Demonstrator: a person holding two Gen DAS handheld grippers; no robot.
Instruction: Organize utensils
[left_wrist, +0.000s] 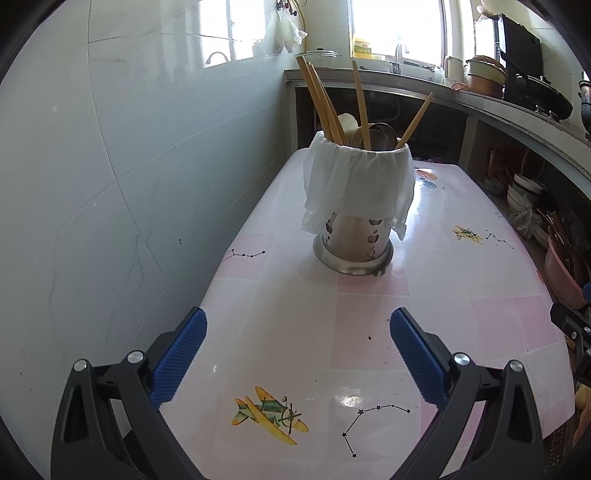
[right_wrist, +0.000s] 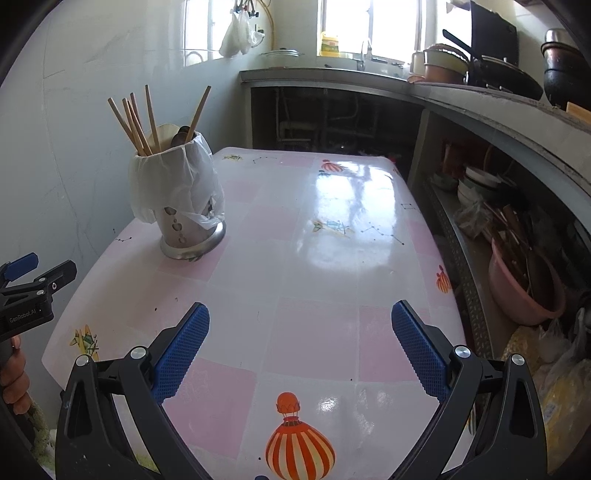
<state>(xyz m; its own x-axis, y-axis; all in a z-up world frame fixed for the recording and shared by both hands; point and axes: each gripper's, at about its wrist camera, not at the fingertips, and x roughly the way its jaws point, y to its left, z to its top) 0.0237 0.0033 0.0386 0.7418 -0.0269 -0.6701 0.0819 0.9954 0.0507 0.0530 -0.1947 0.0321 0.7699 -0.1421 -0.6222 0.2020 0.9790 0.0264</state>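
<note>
A steel utensil holder (left_wrist: 352, 243) lined with a white plastic bag (left_wrist: 358, 181) stands upright on the table (left_wrist: 295, 325). Several wooden chopsticks (left_wrist: 321, 103) and spoons (left_wrist: 380, 134) stick out of it. My left gripper (left_wrist: 298, 325) is open and empty, low over the table, a short way in front of the holder. In the right wrist view the holder (right_wrist: 188, 236) stands at the left, chopsticks (right_wrist: 136, 125) up. My right gripper (right_wrist: 300, 317) is open and empty over the table's near part. The left gripper also shows at the left edge of the right wrist view (right_wrist: 22, 266).
The table (right_wrist: 314, 236) has a glossy pink-and-white cloth and stands against a tiled wall (left_wrist: 110, 166) on its left. A concrete counter (right_wrist: 461, 96) with pots runs behind and to the right. Bowls and a pink basin (right_wrist: 524, 295) sit on shelves under it.
</note>
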